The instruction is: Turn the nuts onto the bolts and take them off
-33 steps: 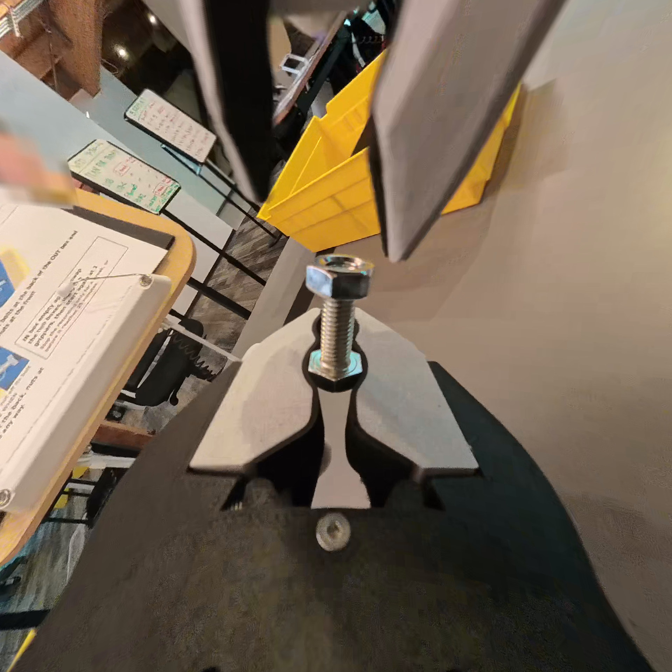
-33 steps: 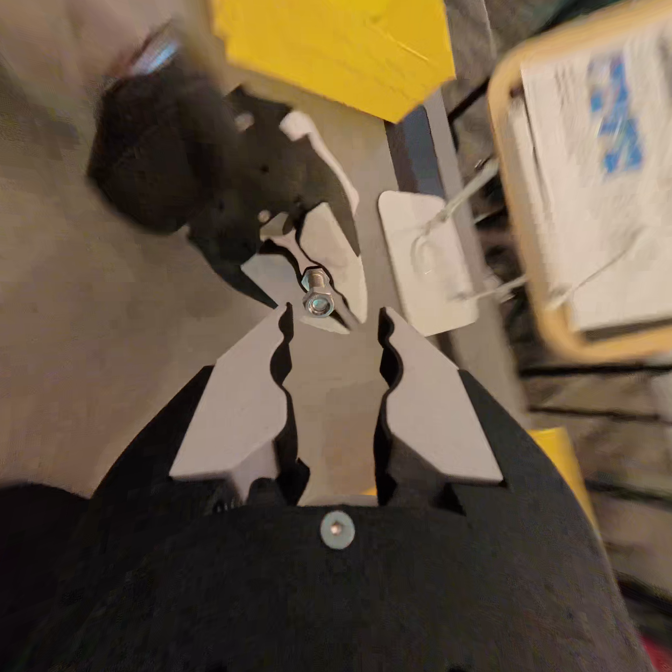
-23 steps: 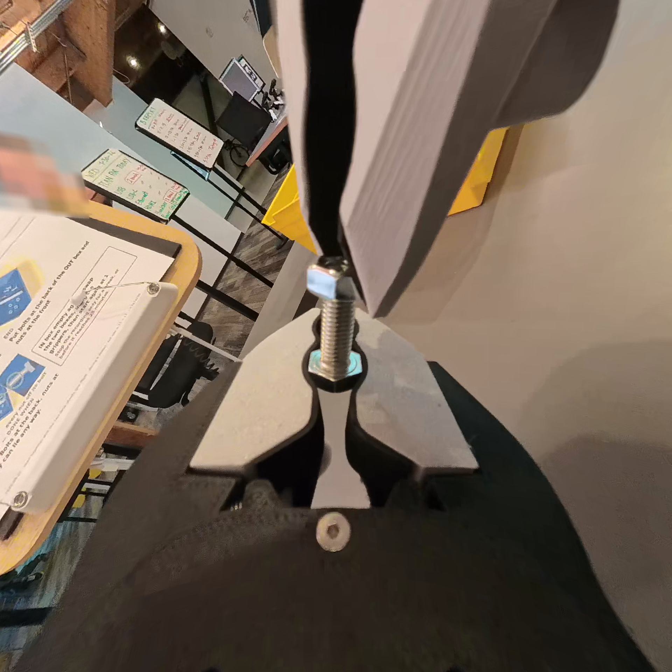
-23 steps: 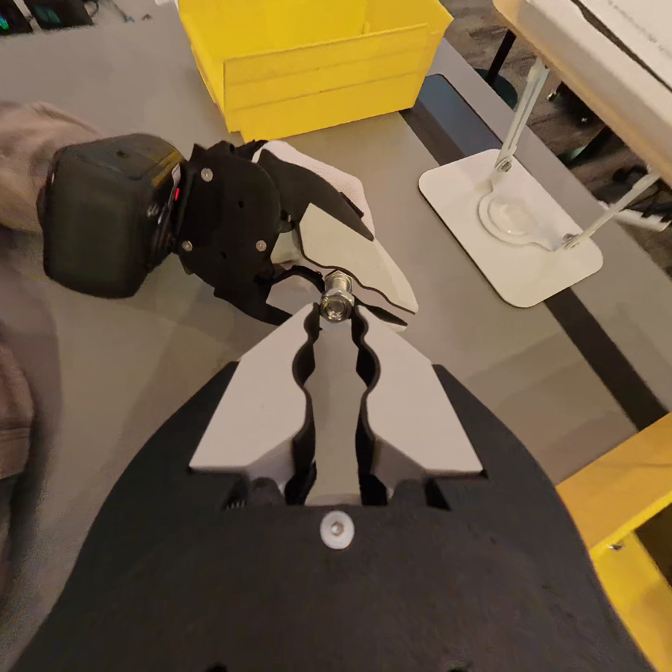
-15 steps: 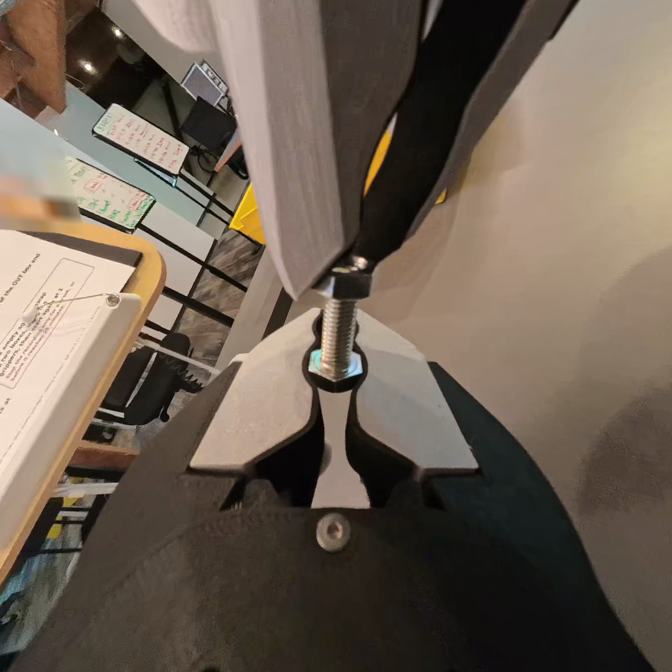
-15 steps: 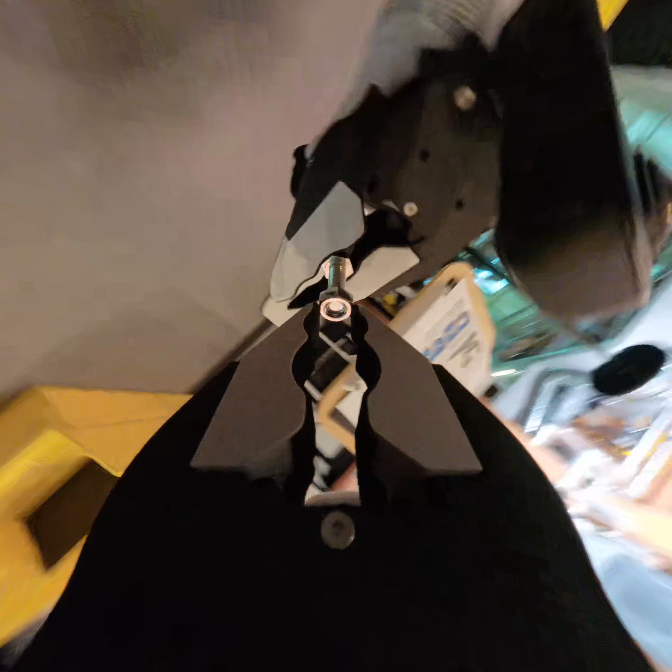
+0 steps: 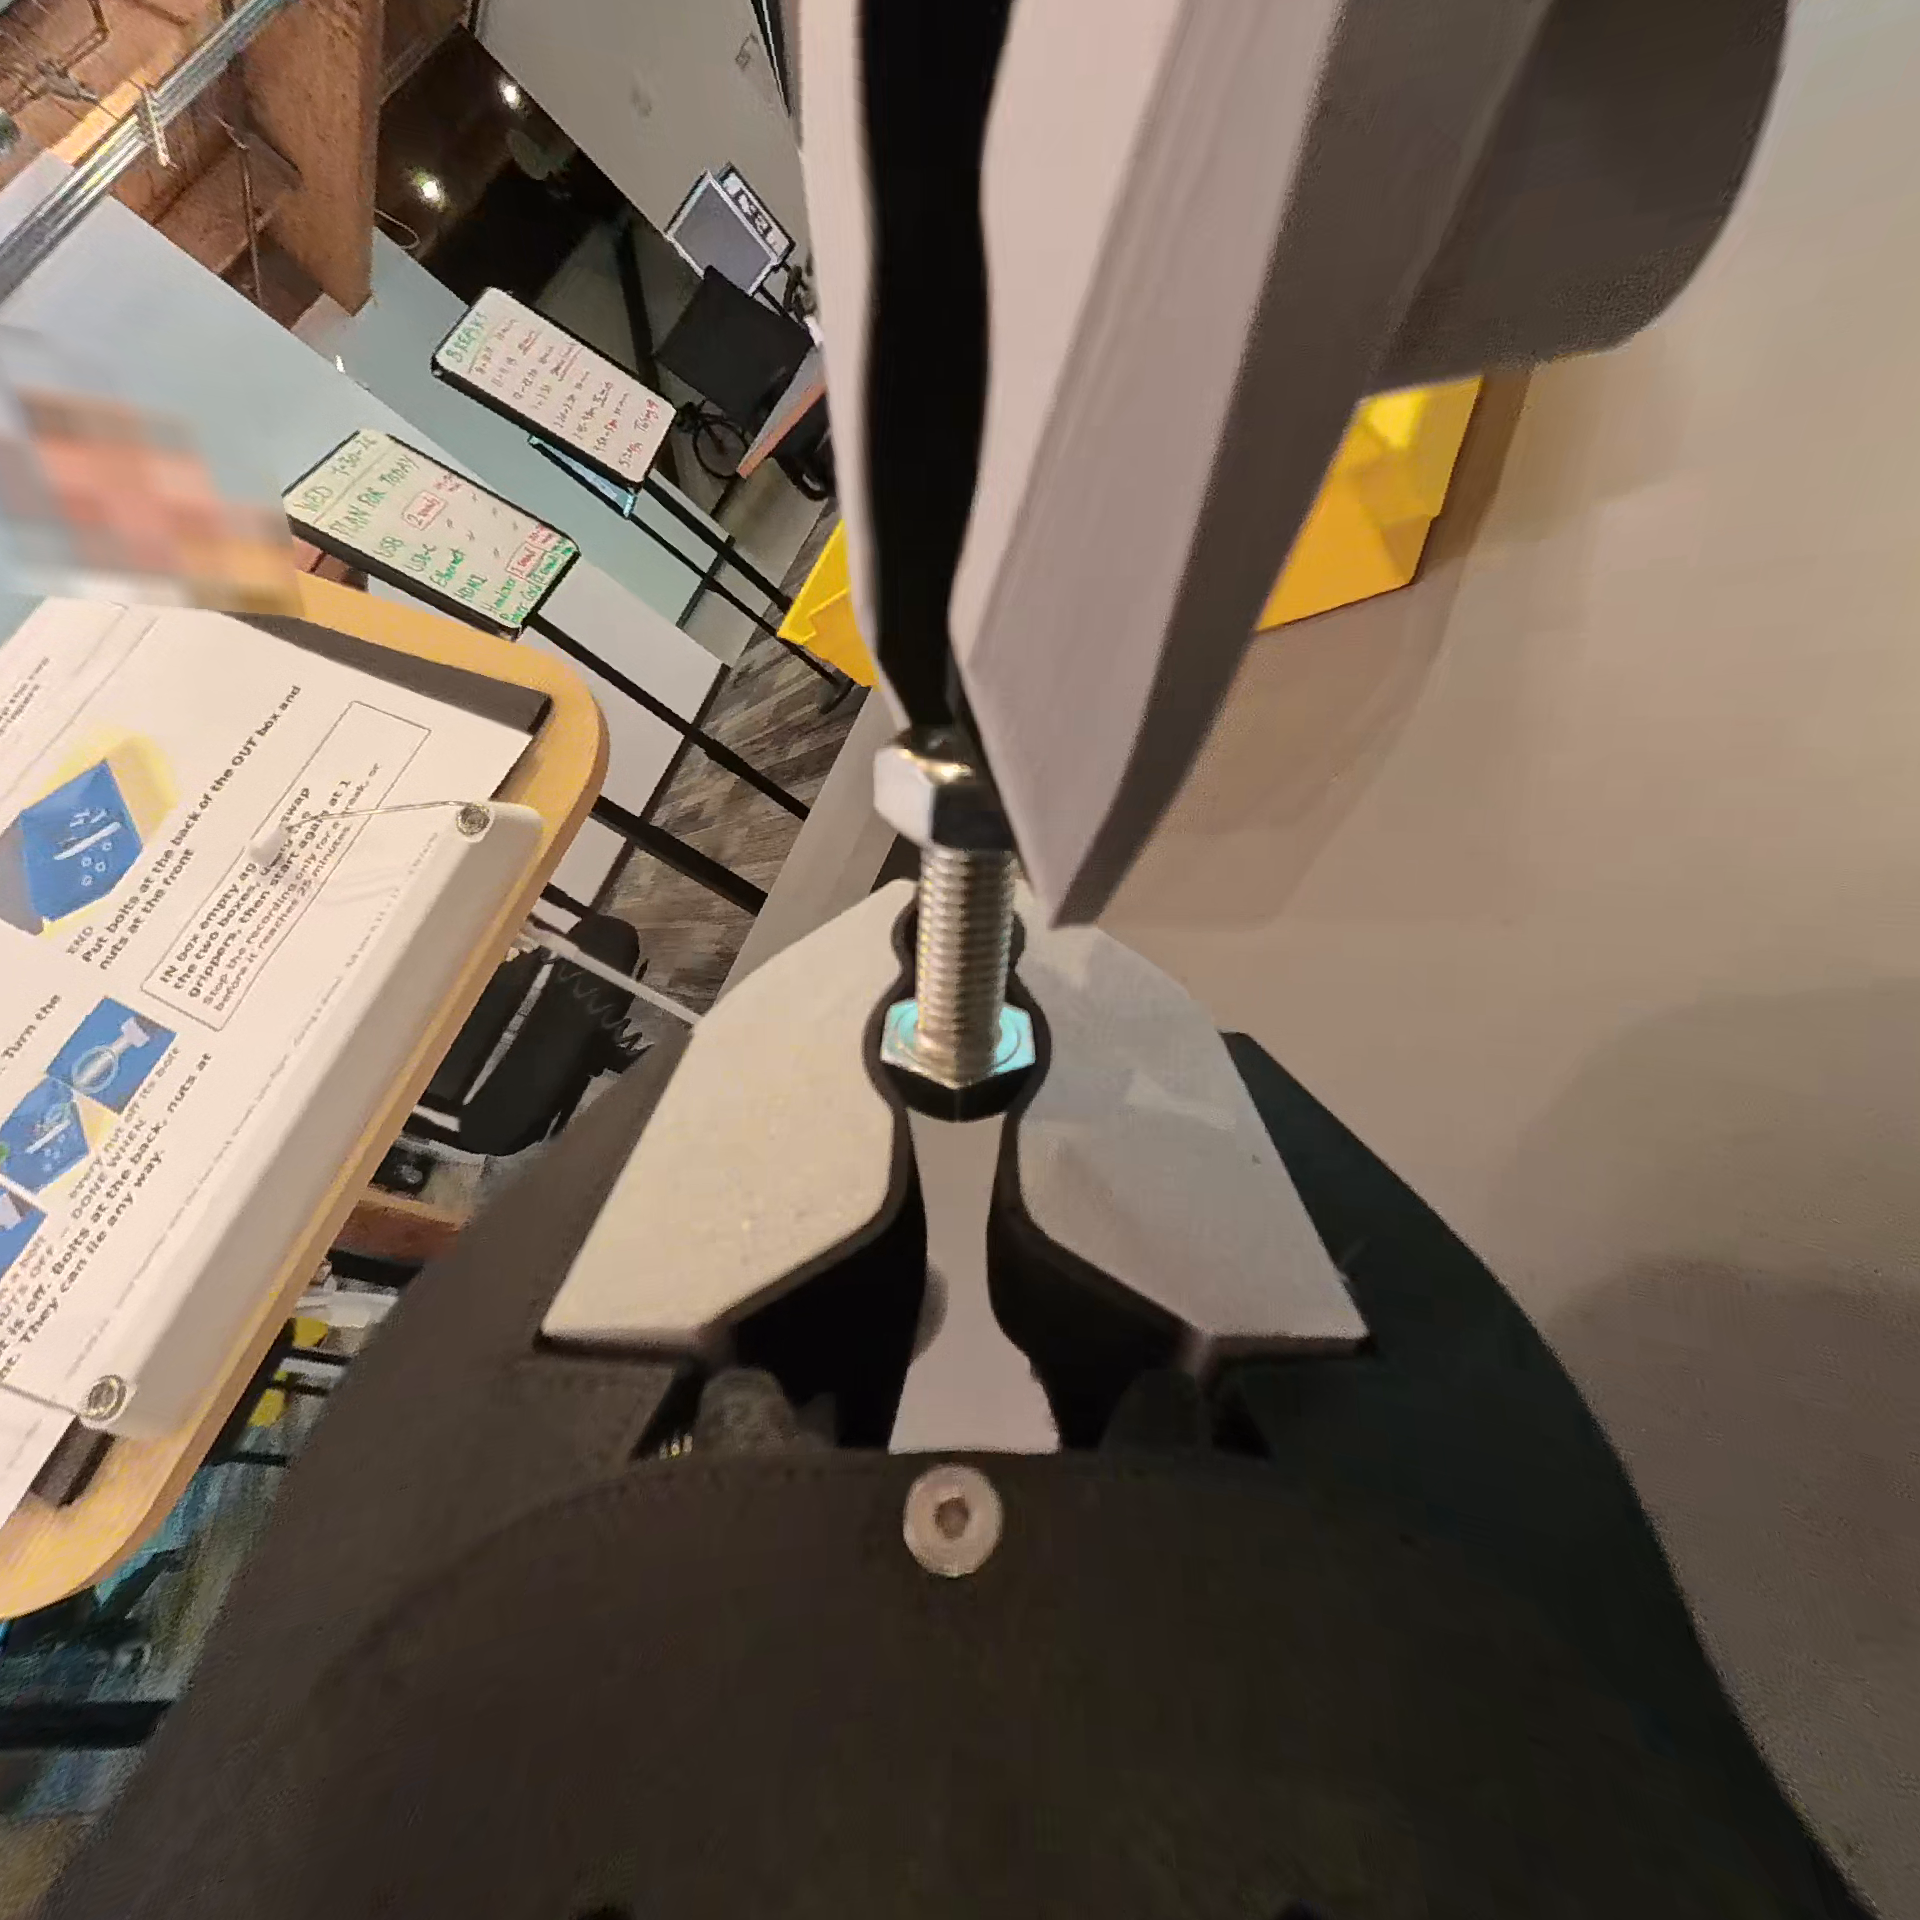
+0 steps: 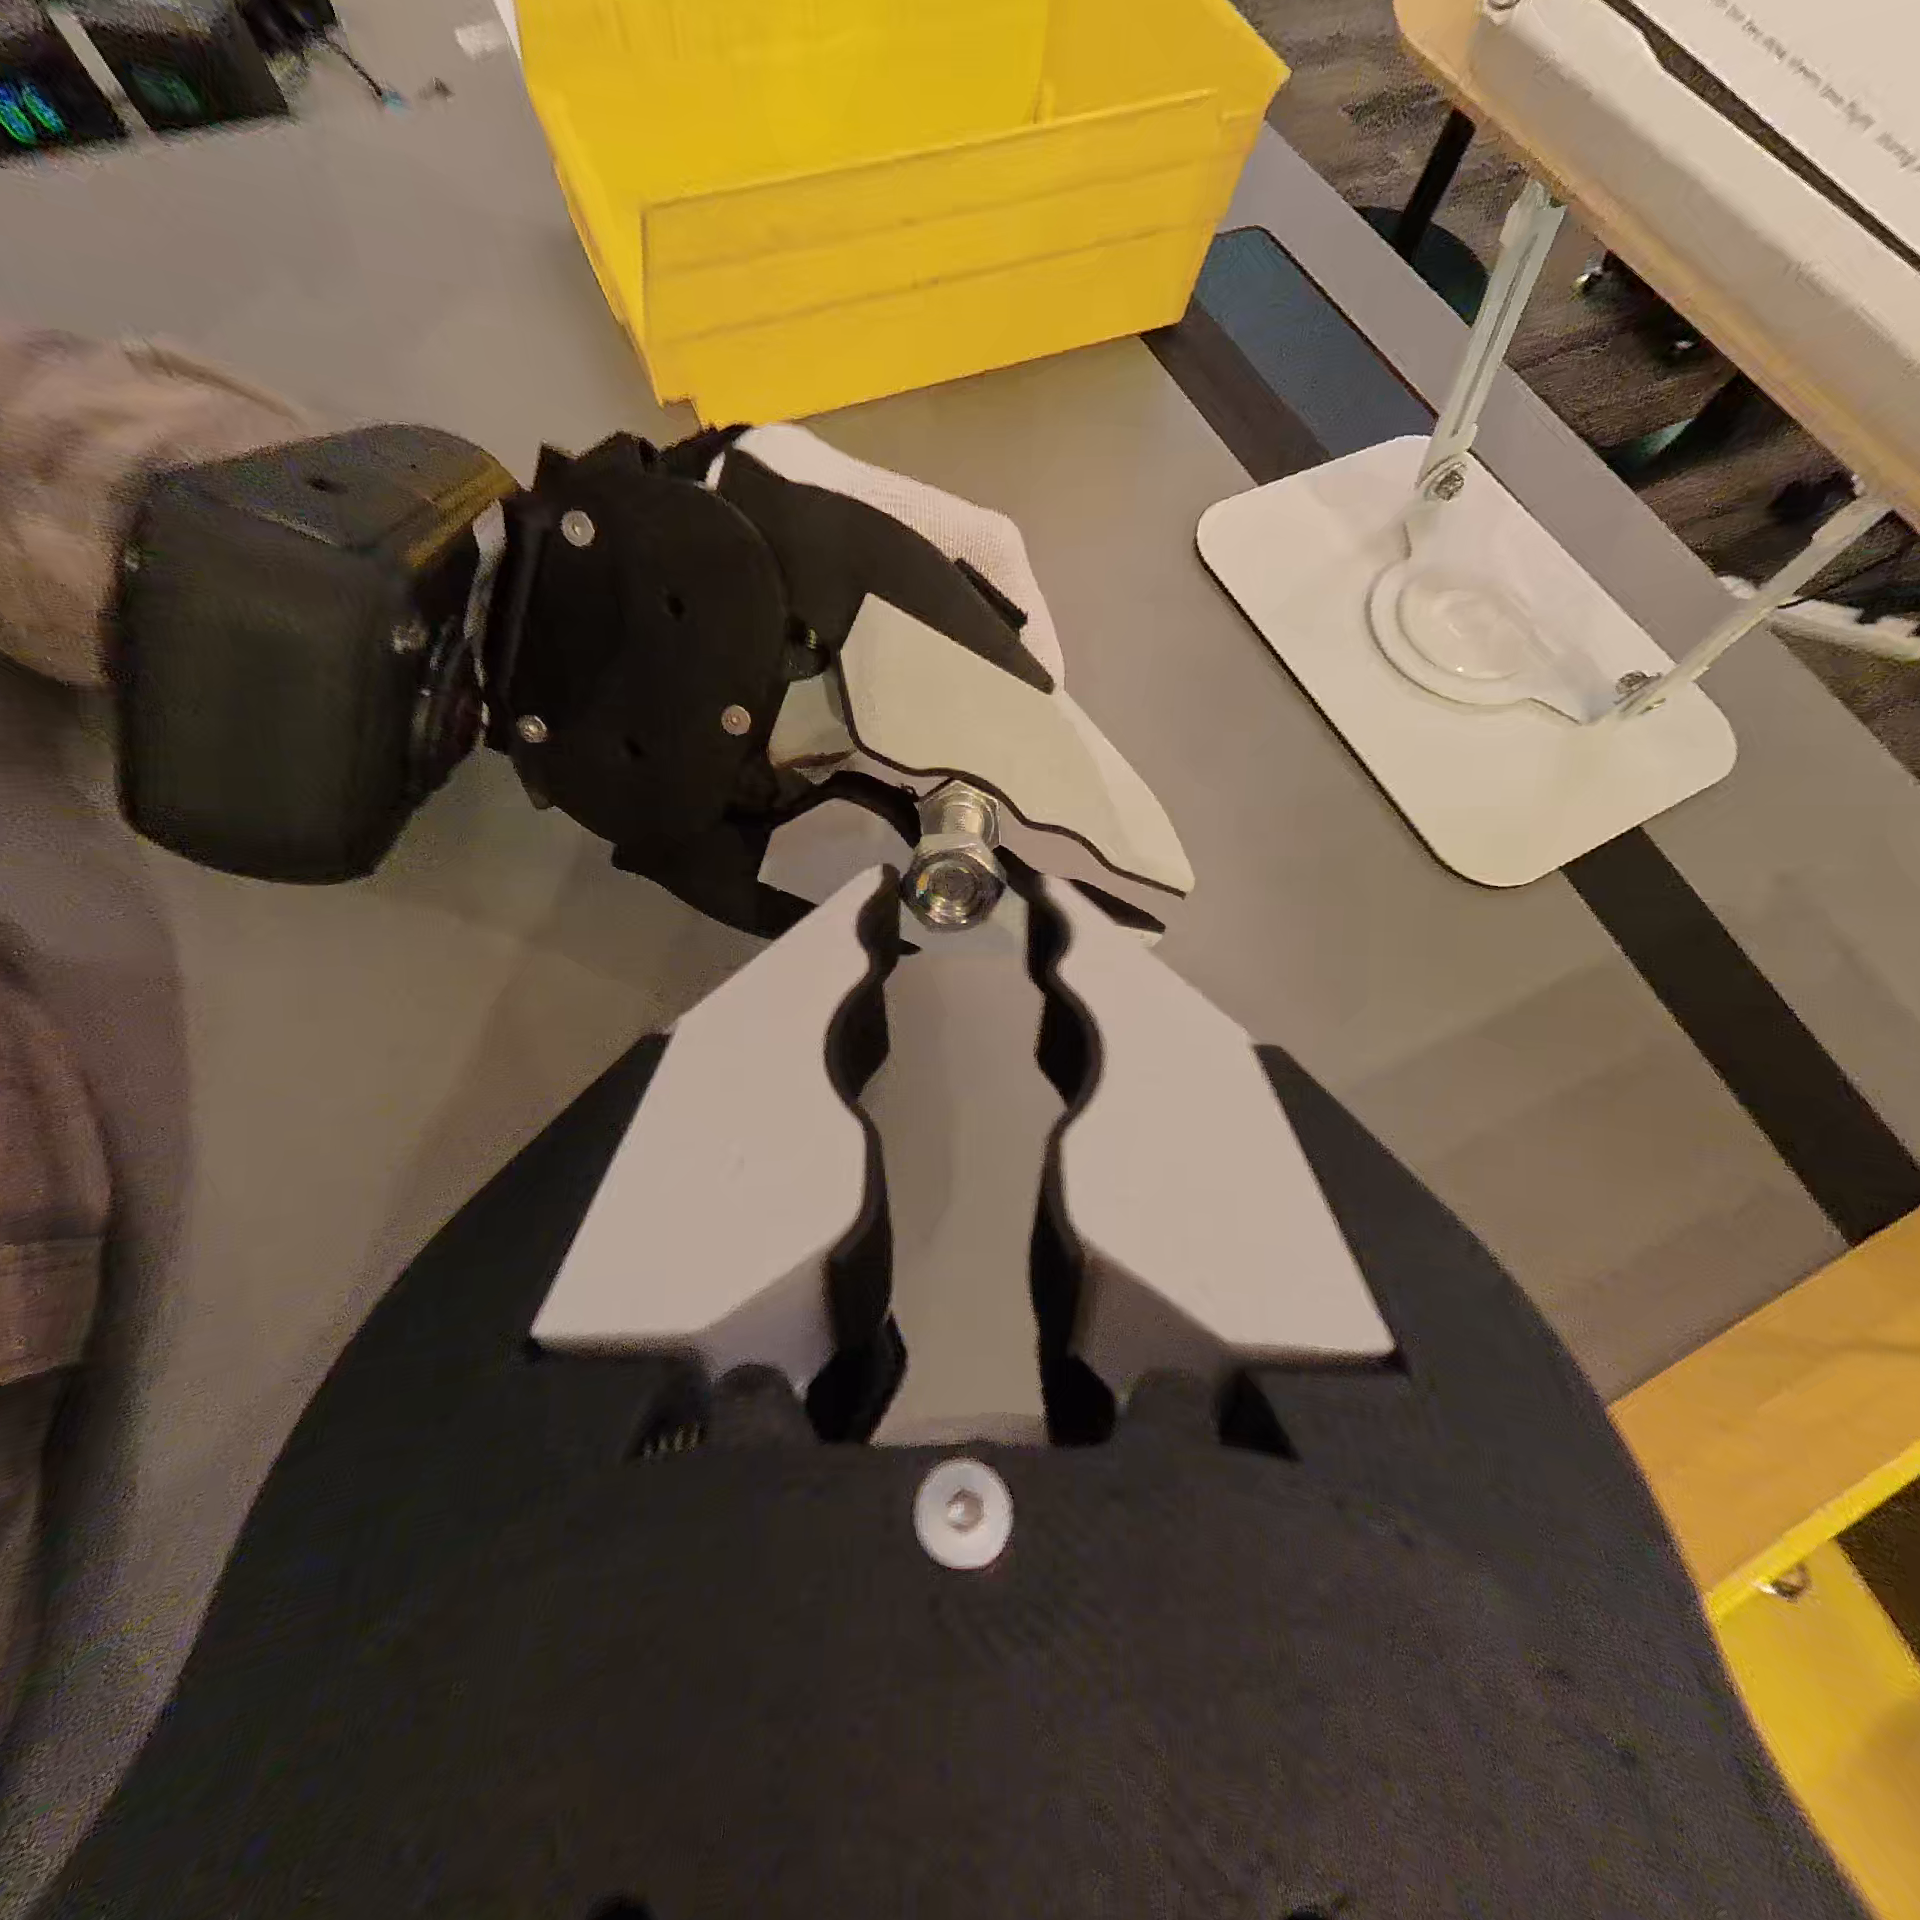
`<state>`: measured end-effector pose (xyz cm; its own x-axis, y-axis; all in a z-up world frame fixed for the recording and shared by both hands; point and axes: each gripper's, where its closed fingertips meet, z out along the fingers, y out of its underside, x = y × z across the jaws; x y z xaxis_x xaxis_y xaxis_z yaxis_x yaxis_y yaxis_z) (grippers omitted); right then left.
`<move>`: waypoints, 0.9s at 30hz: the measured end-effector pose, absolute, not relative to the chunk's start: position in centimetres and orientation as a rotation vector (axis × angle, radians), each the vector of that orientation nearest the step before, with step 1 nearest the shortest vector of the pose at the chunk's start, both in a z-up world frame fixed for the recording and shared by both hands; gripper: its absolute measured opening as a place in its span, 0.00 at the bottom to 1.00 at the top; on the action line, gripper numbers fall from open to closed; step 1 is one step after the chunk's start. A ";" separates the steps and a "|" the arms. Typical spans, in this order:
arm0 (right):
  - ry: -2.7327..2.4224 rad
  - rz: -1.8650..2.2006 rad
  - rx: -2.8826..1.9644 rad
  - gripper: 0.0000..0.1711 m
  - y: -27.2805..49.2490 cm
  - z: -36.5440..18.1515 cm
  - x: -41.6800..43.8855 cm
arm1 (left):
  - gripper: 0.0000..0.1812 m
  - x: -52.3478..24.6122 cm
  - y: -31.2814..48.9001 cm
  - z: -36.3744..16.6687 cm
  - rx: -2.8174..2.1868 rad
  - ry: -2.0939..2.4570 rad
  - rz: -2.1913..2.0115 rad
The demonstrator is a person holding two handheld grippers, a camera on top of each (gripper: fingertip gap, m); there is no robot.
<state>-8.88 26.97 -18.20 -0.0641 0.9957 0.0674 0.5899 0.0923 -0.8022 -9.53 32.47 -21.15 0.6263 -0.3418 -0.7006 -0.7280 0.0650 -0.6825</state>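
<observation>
Left gripper (image 7: 958,997) was clamped on the bolt (image 7: 961,966), with one nut (image 7: 958,1051) seated low on the thread, in the notch between the fingertips. Bolt shaft stood forward out of that grip.

Right gripper (image 8: 951,894) was closed on the hex piece (image 7: 935,805) at the bolt's far end, held at the very fingertips; whether that piece is the bolt head or a second nut could not be told.

Judgement: step in hand is a turn of that end piece. To do it well, keep the right gripper's axis in line with the bolt, keep the left grip firm so the bolt does not spin, and rotate without side load, since the tip hold looked shallow.

Yellow bin (image 8: 894,177) sat on the grey table (image 8: 312,260) beyond the bolt, well apart from it.
</observation>
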 end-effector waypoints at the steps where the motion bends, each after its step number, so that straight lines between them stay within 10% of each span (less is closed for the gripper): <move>1: -1.756 0.769 -1.537 0.10 26.8 -18.4 -8.9 | 0.05 -9.6 32.5 -21.2 -1.538 0.929 0.372; 11: -2.218 -0.554 0.137 0.09 27.1 -18.8 -8.1 | 0.06 -8.0 31.7 -22.9 -1.559 1.035 0.244; 20: -2.008 0.380 -1.210 0.24 27.3 -16.9 -8.1 | 0.05 -9.5 32.3 -21.5 -1.552 0.939 0.306; 27: -1.714 0.887 -1.639 0.10 26.4 -17.9 -8.4 | 0.05 -9.4 32.3 -21.1 -1.538 0.934 0.352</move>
